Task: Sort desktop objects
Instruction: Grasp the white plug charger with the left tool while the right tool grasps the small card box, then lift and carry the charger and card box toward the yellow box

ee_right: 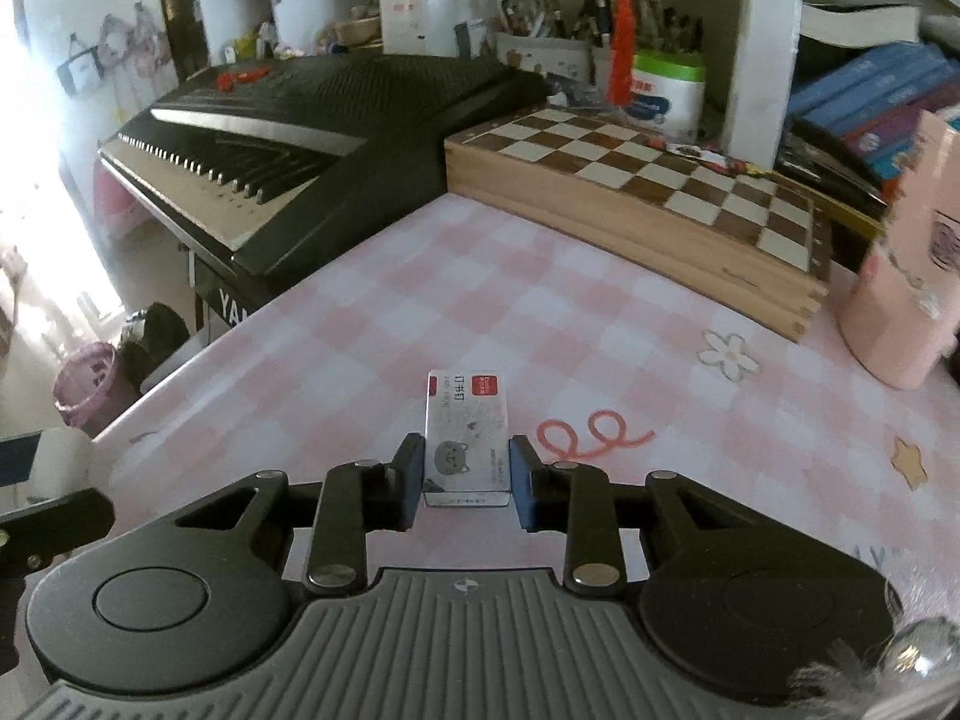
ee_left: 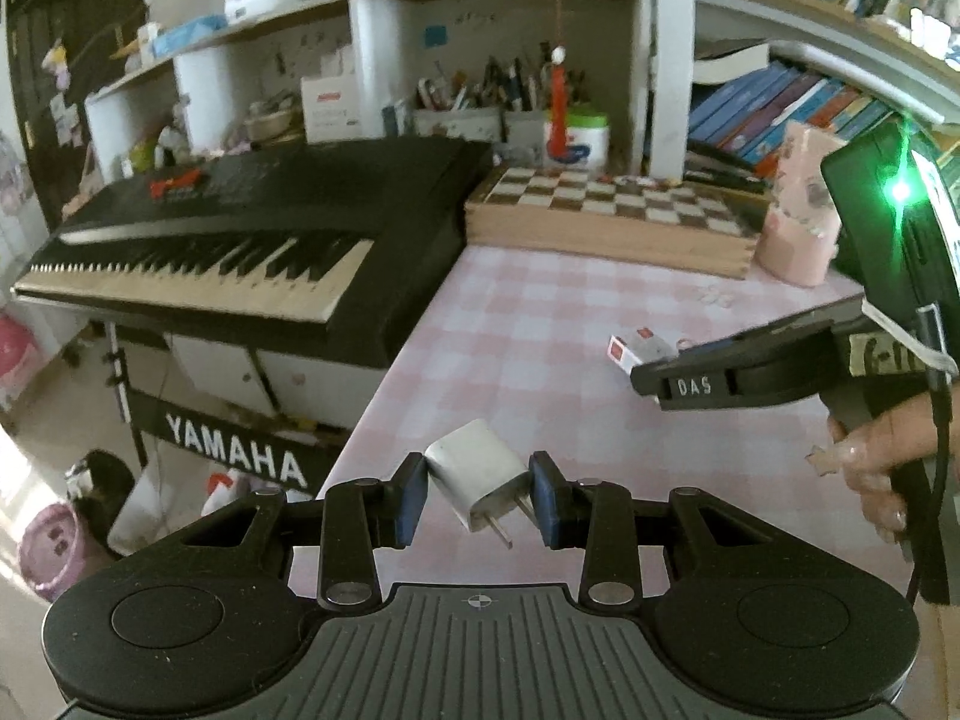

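Left wrist view: left gripper [ee_left: 479,495] jaws squeeze a light, hard plug [ee_left: 477,477]. Right gripper [ee_right: 462,473] jaws pinch a small, stiff box [ee_right: 465,435] by its sides.

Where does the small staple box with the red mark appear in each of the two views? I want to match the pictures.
Left wrist view: the staple box is right of centre, on the pink checked tablecloth, just ahead of the right gripper.
Right wrist view: the box is low in the centre, between the jaws of the right gripper.
Shared landmark: the wooden chessboard behind it.
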### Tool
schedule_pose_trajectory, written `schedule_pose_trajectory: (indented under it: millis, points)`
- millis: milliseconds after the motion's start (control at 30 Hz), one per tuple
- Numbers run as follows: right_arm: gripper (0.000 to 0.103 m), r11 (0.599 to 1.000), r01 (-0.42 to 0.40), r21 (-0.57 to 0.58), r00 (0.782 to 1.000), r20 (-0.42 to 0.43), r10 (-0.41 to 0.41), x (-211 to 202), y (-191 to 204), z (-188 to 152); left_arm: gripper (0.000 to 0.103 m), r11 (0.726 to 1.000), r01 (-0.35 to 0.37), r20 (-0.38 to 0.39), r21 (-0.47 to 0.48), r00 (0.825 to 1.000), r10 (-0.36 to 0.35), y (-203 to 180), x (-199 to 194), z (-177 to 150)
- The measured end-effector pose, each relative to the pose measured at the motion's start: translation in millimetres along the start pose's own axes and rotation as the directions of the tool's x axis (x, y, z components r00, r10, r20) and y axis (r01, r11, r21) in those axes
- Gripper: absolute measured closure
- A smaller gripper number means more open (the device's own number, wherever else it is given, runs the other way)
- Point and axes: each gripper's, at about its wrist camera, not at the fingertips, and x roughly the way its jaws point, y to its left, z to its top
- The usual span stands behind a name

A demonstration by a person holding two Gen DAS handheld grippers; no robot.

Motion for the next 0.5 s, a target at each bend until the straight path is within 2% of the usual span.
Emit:
schedule_pose_trajectory:
  millis: [500]
  points:
    - [0.075,0.991,0.039,0.126,0.997,0.065,-0.047,-92,12,-32,0.068,0.996,0.078,0.057,0.042,0.995,-0.081,0,-50,-4]
